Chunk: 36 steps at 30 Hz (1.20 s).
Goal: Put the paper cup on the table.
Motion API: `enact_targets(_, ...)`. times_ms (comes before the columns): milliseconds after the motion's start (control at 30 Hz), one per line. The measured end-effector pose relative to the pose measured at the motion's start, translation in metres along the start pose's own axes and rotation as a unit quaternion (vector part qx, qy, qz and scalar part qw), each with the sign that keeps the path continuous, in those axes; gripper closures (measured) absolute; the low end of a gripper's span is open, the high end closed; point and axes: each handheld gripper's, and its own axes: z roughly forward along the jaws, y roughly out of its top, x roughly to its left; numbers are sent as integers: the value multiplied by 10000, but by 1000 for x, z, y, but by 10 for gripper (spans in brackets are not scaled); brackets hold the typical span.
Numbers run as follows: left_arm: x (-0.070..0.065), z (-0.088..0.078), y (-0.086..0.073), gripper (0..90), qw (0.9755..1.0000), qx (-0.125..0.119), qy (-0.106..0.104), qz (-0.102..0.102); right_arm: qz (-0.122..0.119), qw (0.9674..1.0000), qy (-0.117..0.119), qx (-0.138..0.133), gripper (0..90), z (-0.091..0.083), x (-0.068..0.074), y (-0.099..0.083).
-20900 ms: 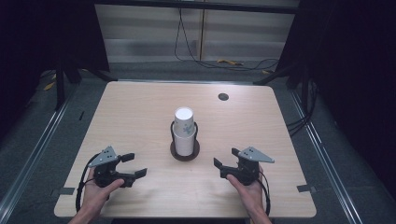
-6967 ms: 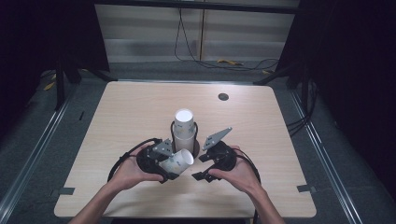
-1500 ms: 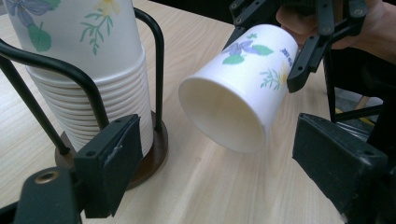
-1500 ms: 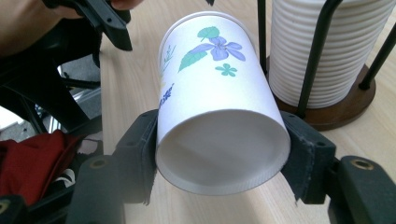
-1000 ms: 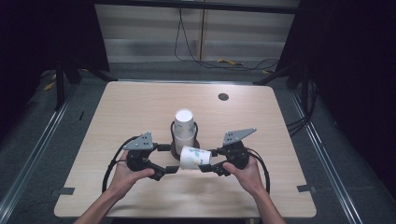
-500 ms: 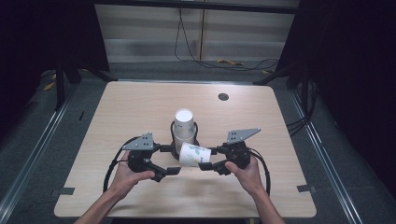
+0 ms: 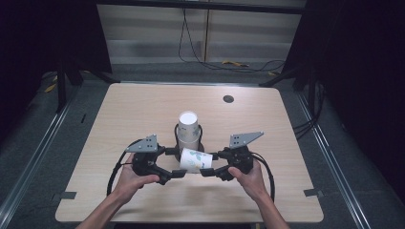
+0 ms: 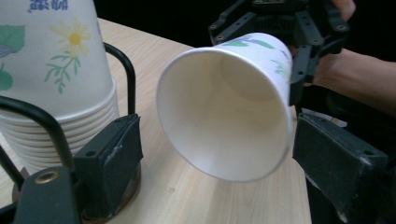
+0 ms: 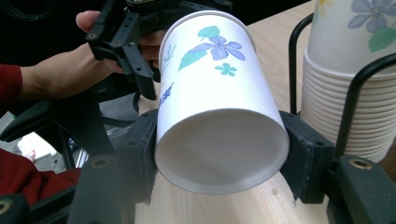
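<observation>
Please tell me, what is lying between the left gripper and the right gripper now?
A single paper cup on its side, seen in the high view. The right gripper clamps its base end; its open mouth faces the left gripper, whose jaws stand apart.

My left gripper and right gripper point toward each other over the table's near half. The left's jaws are spread wide; the right's are clamped.

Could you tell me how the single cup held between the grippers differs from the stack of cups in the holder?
The single cup lies sideways, clamped at its base end by the right gripper, above the table; the stack stands upside down in its black wire holder. The single cup is alone; the stack nests many. Both are white with flower prints.
</observation>
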Motion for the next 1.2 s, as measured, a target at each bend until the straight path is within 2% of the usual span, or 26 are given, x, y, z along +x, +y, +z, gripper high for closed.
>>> enact_targets(100, 1, 2, -1, 159, 10000, -36, -72, -31, -14, 10000, 64, -16, 370, 1, 0, 1)
enact_targets(367, -2, 8, 0, 165, 9999, -11, -121, 95, -48, 9999, 98, -34, 370, 1, 1, 1)
enact_targets(467, -4, 9, 2, 205, 9997, -8, -185, 129, -57, 9999, 108, -15, 370, 2, 2, 2)
enact_targets(567, -5, 8, 3, 217, 9997, -79, -237, 84, -60, 9999, 149, -36, 371, 1, 2, 2)
enact_targets(733, -4, 8, 3, 211, 9996, -65, -260, 88, -78, 9998, 164, -32, 371, 1, 3, 2)
enact_targets(833, -3, 9, 2, 208, 9994, -88, -324, -12, -100, 9998, 150, -8, 370, 2, 3, 2)
enact_targets(900, -3, 8, 2, 209, 9995, -43, -305, 21, -110, 9998, 167, 0, 370, 2, 3, 2)
enact_targets(1033, -3, 9, 2, 210, 9993, -130, -349, -9, -111, 9998, 181, -12, 370, 1, 3, 2)
enact_targets(1133, -2, 9, 2, 207, 9988, -145, -449, -111, -127, 9997, 221, -12, 369, 2, 4, 2)
enact_targets(1200, -5, 11, 2, 205, 9984, -179, -520, -98, -153, 9995, 285, -18, 369, 3, 4, 3)
